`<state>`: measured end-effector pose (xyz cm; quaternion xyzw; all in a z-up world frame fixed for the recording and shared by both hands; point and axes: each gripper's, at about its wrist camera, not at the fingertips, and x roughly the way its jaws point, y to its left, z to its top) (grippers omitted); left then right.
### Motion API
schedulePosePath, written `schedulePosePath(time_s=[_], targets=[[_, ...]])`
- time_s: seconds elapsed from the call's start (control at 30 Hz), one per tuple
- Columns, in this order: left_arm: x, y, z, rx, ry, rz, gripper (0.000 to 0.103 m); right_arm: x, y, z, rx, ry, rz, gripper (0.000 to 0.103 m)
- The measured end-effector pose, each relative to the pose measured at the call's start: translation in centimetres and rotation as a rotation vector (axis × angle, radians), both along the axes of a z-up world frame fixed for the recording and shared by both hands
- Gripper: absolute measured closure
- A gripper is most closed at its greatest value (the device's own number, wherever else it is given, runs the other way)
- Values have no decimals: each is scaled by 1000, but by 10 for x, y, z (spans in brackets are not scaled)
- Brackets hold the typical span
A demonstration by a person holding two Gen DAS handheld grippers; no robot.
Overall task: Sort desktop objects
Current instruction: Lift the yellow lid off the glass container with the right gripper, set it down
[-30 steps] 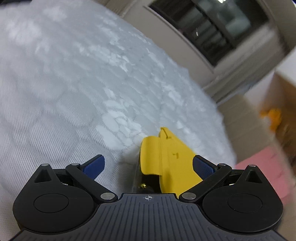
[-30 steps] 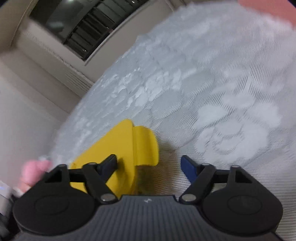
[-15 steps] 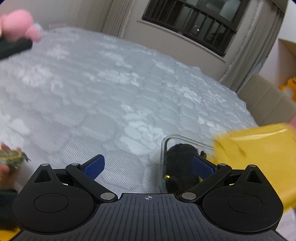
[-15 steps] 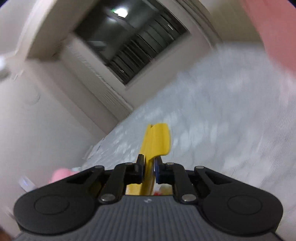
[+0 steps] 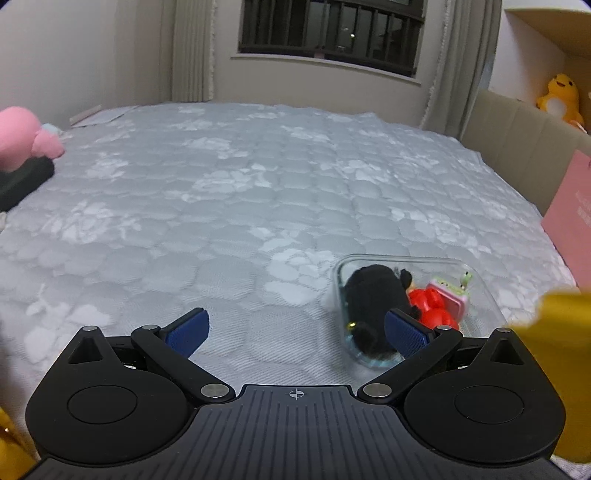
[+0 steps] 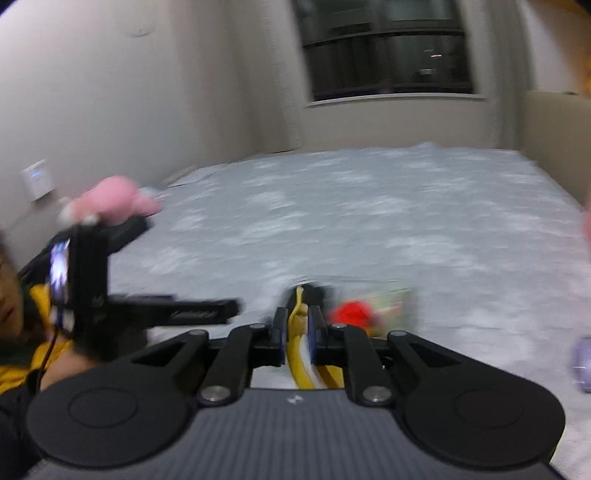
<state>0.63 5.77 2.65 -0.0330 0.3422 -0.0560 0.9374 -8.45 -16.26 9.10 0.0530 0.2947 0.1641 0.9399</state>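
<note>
Left tool [image 5: 295, 325]: spread wide, blue pads gripping nothing, hovering above the bed [image 5: 258, 184]. Just past its right finger, the near corner of the glass container [image 5: 476, 273], not touching.

Right tool [image 6: 297, 325]: clamped on the yellow lid [image 6: 297, 354], seen edge-on as a thin strip between the pads, jaws easing open a little. Badly blurred here. In the left view, a smear of yellow at the right edge [image 5: 565, 332], beside the container.

Plenty of open quilt to the left of and beyond the container. Hemmed in on the right by a beige padded headboard [image 5: 517, 140] and an upright pink card [image 5: 572, 221]; on the far side by wall, curtains and a dark barred window [image 5: 328, 29]. At the left edge, a pink plush [image 5: 18, 136] over something black.

Container: clear, rounded-square, low-walled, uncovered, sitting flat on the quilt. Inside, a black fuzzy plush [image 5: 373, 295] filling the left half, a glossy red toy [image 5: 430, 306] against it, and a small pink-and-green piece [image 5: 452, 295] at the right wall.

Quilt: pale grey-blue, stitched in scale-like cells with white flower patches. Lid: smooth, hard-looking plastic.
</note>
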Motion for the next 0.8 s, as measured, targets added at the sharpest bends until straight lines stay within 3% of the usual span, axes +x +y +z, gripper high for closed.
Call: schedulePosePath(time_s=[0.1, 0.17, 0.2, 0.27, 0.47, 0.57, 0.67, 0.8], targets=[[-6, 10, 4, -29, 16, -1, 0, 1, 24, -6, -12, -1, 64, 65], [-9, 10, 5, -26, 21, -9, 0, -6, 19, -10, 30, 14, 80, 56], [-10, 9, 5, -20, 25, -10, 0, -8, 15, -11, 53, 27, 87, 45], [-10, 6, 4, -18, 35, -15, 0, -13, 7, -12, 99, 55, 100, 38], [-7, -3, -12, -113, 155, -101, 0, -8, -45, -31, 115, 70, -66, 38], [-4, -13, -31, -173, 254, -176, 0, 4, -77, -59, 114, 186, -148, 38], [-9, -20, -50, -151, 309, -188, 0, 7, -99, -92, 108, 324, -189, 39], [-18, -13, -67, -137, 343, -160, 0, -7, -118, -131, 213, 480, -169, 52]])
